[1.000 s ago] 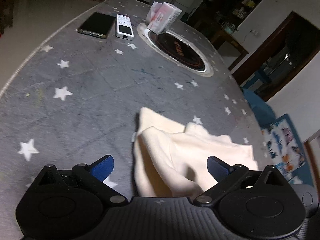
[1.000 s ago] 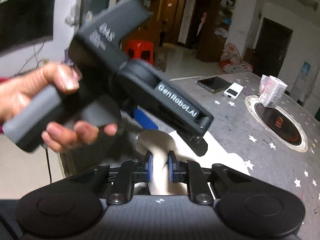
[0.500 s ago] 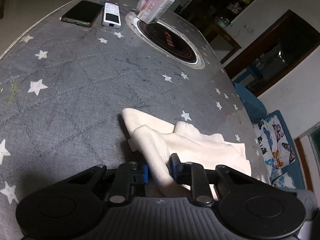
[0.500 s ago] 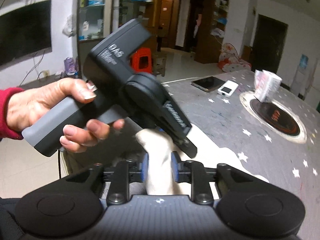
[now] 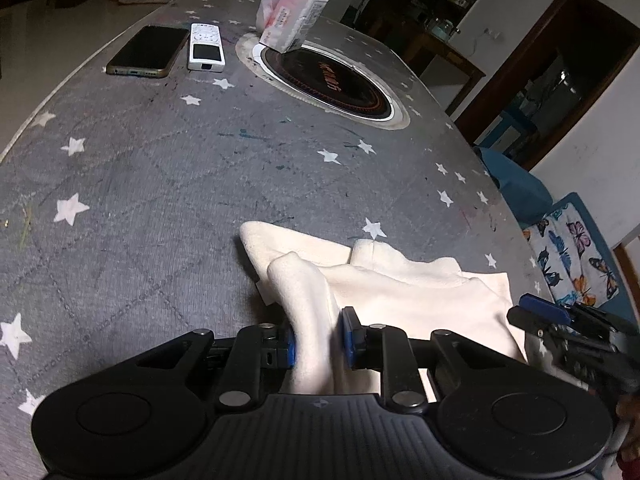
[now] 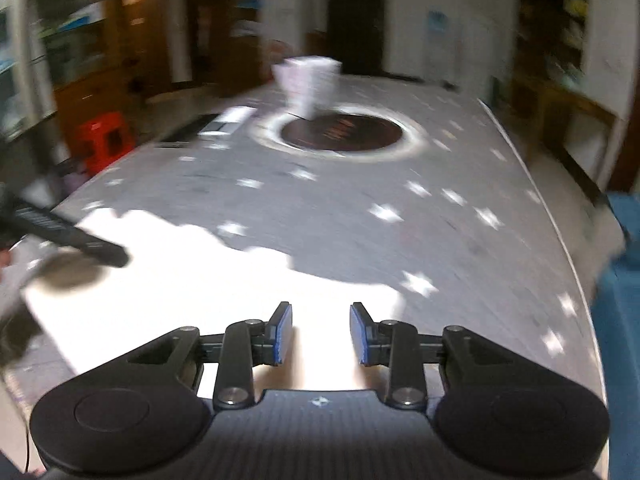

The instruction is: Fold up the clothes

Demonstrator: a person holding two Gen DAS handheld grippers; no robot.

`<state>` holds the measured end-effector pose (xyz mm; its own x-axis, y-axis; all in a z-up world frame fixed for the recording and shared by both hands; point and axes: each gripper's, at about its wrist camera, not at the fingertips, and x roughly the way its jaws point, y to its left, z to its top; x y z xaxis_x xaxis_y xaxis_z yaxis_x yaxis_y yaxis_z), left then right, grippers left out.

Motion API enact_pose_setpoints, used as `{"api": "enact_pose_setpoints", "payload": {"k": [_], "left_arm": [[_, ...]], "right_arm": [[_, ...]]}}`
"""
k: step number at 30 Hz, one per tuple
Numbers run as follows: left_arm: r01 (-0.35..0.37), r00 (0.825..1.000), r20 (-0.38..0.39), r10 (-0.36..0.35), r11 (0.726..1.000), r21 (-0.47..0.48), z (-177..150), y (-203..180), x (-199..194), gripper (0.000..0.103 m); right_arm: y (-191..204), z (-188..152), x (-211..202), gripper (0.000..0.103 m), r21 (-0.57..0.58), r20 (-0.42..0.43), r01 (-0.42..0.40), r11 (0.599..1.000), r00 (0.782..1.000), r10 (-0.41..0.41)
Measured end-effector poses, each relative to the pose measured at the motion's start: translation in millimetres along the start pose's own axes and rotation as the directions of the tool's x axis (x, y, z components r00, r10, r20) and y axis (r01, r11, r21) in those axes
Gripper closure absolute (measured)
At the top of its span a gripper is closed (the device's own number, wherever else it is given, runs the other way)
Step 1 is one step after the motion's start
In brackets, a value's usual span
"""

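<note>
A cream garment (image 5: pixel 400 292) lies crumpled on the grey star-patterned table (image 5: pixel 160 184). My left gripper (image 5: pixel 319 340) is shut on a raised fold of the garment at its near left part. In the right wrist view, which is motion-blurred, the garment (image 6: pixel 200 276) shows bright white. My right gripper (image 6: pixel 320 330) is open over its near edge, nothing between the pads. The right gripper also shows at the right edge of the left wrist view (image 5: pixel 560 320). The left gripper's body (image 6: pixel 68 236) shows at the left of the right wrist view.
A phone (image 5: pixel 148 51) and a white remote (image 5: pixel 206 46) lie at the far left of the table. A tissue pack (image 5: pixel 292 16) stands on the round inset hotplate (image 5: pixel 328 80). A blue chair (image 5: pixel 516 184) is beyond the right table edge.
My right gripper let go of the garment, opened and swung right, away from the left gripper. My left gripper stayed shut on the fold, having closed on it a second ago.
</note>
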<state>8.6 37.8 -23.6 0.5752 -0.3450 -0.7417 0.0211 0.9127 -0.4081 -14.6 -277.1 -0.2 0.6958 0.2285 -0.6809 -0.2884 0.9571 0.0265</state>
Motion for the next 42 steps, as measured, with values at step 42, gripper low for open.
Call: {"api": "enact_pose_setpoints", "payload": {"k": [42], "left_arm": [[-0.017, 0.999, 0.033, 0.007, 0.954, 0.298, 64, -110, 30, 0.088]], "right_arm": [[-71, 53, -49, 0.094, 0.126, 0.179, 0.114, 0.986, 0.975, -0.135]]}}
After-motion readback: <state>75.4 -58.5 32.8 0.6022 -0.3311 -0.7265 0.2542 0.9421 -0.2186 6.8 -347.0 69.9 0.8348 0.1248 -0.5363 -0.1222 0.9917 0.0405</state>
